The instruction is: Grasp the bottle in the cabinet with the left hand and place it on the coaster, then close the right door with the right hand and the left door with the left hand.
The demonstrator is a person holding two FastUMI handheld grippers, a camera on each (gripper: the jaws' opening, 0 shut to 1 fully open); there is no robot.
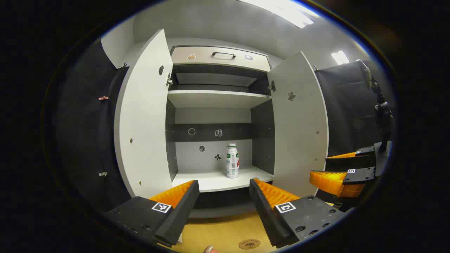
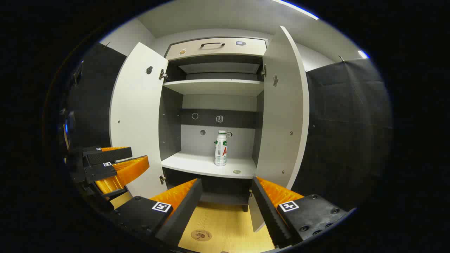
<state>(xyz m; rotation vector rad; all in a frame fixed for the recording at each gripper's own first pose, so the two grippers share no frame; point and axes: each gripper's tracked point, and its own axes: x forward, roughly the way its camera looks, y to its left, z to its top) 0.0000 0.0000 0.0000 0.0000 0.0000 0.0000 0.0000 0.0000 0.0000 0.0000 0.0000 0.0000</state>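
step in hand looks like the reach for the bottle [image 1: 232, 160], not yet grasped. it stands upright on the lower shelf [image 1: 211, 181] inside the cabinet [image 1: 218, 56], right of centre, near the front edge, both doors swung open. left gripper [image 1: 224, 196] is out front over the table [image 1: 225, 232], jaws wide apart, holding nothing. right gripper [image 2: 226, 198] same: wide open, empty, well short of the right door [image 2: 281, 116]. to do it well imo: go straight in between left door [image 1: 144, 119] and right door, keep jaws wide, centre on the bottle body, close at mid height so it won't tip. coaster [image 1: 249, 244] lies on the table just below. label has green and red print, too small to read; coaster print also unreadable.
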